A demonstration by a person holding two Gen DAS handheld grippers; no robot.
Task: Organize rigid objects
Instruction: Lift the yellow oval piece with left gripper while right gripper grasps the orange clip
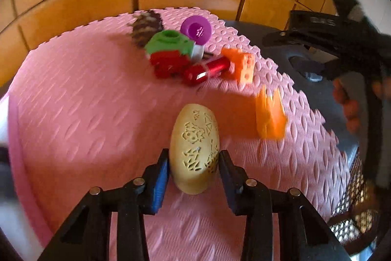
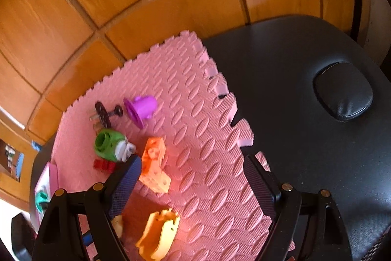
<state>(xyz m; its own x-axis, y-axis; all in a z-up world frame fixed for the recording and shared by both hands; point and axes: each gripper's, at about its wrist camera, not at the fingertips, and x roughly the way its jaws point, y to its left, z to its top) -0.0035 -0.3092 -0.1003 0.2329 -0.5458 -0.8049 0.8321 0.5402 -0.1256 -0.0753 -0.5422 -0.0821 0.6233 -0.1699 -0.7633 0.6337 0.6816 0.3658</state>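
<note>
One thing in hand: the tan oval stone (image 1: pixel 194 151) with carved marks lies on the pink foam mat (image 1: pixel 85 114), right between the fingers of the left gripper (image 1: pixel 194 173).
Left fingers: close on both sides of the stone; they look to be touching it, but the picture is blurry and I cannot tell if they press it.
Right gripper (image 2: pixel 193 184): its fingers are wide apart with nothing between them, above the mat.
Pile: a red tube (image 1: pixel 207 70), a green cap (image 1: pixel 168 42), a purple cup (image 1: pixel 196 29), a red block (image 1: pixel 167 62) and an orange holed block (image 1: pixel 244 65) lie bunched near the far side.
Loose piece: an orange clip (image 1: pixel 270 114) stands alone, near the stone.
Done so far: I guess very little; nothing looks sorted yet.
Left to do: nearly all the toys.
Edges: the mat's toothed edge (image 2: pixel 234 111) meets a black padded surface (image 2: pixel 305 53) on the right.
Open room: lots of bare mat to the left of the stone.
</note>
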